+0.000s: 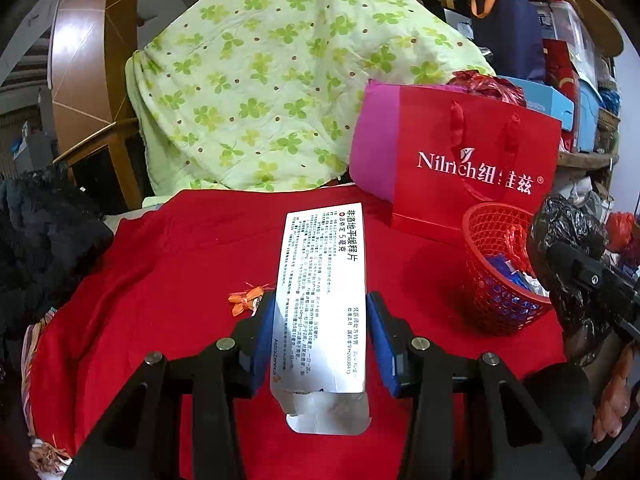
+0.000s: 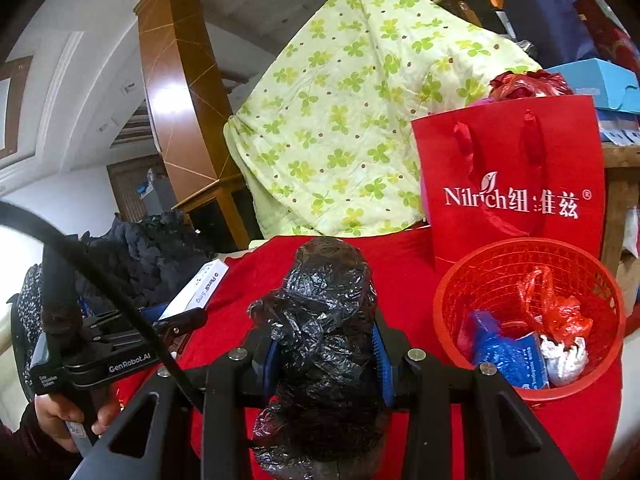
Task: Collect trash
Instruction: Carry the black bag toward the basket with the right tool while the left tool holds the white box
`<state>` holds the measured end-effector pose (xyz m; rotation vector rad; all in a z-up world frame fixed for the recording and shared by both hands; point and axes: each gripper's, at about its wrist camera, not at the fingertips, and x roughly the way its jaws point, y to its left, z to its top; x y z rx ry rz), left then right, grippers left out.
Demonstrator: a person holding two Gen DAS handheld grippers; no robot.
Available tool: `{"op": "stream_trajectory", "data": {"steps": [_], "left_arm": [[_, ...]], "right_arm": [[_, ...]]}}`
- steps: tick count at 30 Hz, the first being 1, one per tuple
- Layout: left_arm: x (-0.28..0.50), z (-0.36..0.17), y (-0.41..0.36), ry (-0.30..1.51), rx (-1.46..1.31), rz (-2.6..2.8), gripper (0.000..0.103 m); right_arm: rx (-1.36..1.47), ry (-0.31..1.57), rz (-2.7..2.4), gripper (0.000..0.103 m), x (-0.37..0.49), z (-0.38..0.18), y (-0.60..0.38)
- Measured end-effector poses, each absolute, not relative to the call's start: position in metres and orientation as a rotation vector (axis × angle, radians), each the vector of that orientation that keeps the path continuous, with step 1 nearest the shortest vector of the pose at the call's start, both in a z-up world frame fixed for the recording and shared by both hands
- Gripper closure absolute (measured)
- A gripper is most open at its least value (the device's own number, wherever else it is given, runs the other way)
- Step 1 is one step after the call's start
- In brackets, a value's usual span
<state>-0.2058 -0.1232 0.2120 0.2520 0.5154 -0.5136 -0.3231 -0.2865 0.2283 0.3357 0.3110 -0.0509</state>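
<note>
While your left tool [image 1: 322, 332] clamps the white printed medicine carton [image 1: 322, 300] and your right tool [image 2: 326, 354] the crumpled black plastic bag [image 2: 324, 344], either could miss the red mesh basket [image 2: 460, 280] at lower right.

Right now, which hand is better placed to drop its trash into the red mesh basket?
Probably right: its tool, gripping the crumpled black plastic bag, sits beside the red mesh basket; the left tool, holding the white medicine box, is farther.

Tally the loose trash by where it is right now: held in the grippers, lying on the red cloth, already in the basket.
Held: 2, the white medicine box and the crumpled black plastic bag
On the red cloth: 1, the orange wrapper
In the red basket: 3 visible, a red bag, a blue packet, a white scrap
Total: 6
</note>
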Motion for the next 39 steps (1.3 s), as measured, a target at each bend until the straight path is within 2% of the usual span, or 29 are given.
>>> {"op": "stream_trajectory", "data": {"steps": [39], "left_arm": [[-0.229,0.2,-0.177,0.559,0.355,-0.597,0.056]], "right_arm": [[0.448,0.262,-0.13,0.062,-0.356,0.217,-0.341]]}}
